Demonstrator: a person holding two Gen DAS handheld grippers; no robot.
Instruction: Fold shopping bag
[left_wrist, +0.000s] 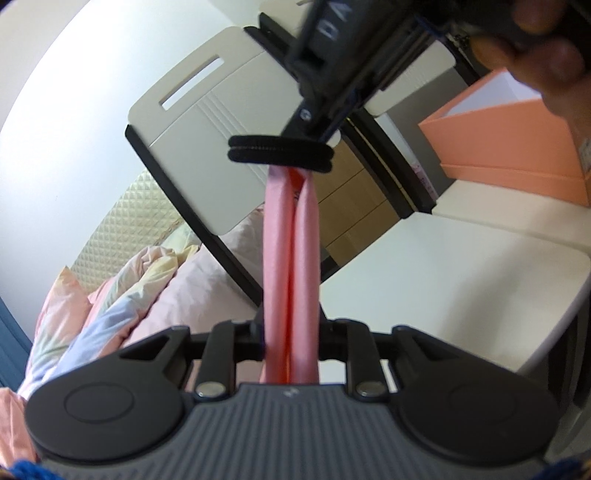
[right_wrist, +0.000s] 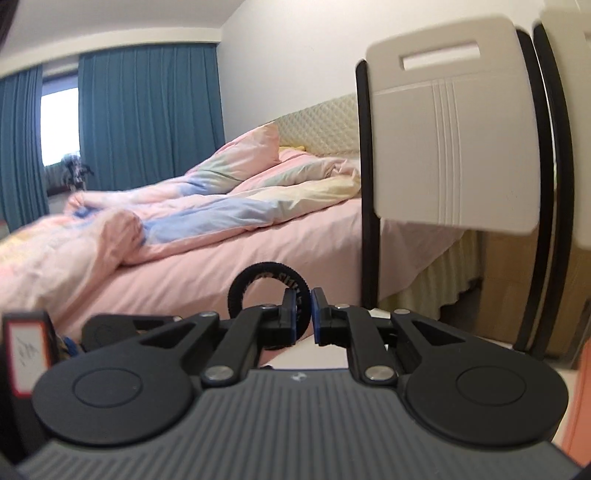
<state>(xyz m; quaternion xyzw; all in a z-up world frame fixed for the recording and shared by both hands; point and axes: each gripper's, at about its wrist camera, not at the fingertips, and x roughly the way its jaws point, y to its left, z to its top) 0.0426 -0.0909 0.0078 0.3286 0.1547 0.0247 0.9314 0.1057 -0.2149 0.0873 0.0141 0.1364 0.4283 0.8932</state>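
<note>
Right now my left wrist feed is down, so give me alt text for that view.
The left gripper is shut on a rolled pink shopping bag that stretches away to the right gripper, which holds a black elastic band at the roll's far end. Behind are a chair back, an orange box and a white table.

The rolled shopping bag (left_wrist: 290, 266) is salmon pink, the hair tie (left_wrist: 280, 152) black and ribbed. Curtains (right_wrist: 147, 114) are teal; the duvet (right_wrist: 207, 206) shows pink, blue and yellow patches.
</note>
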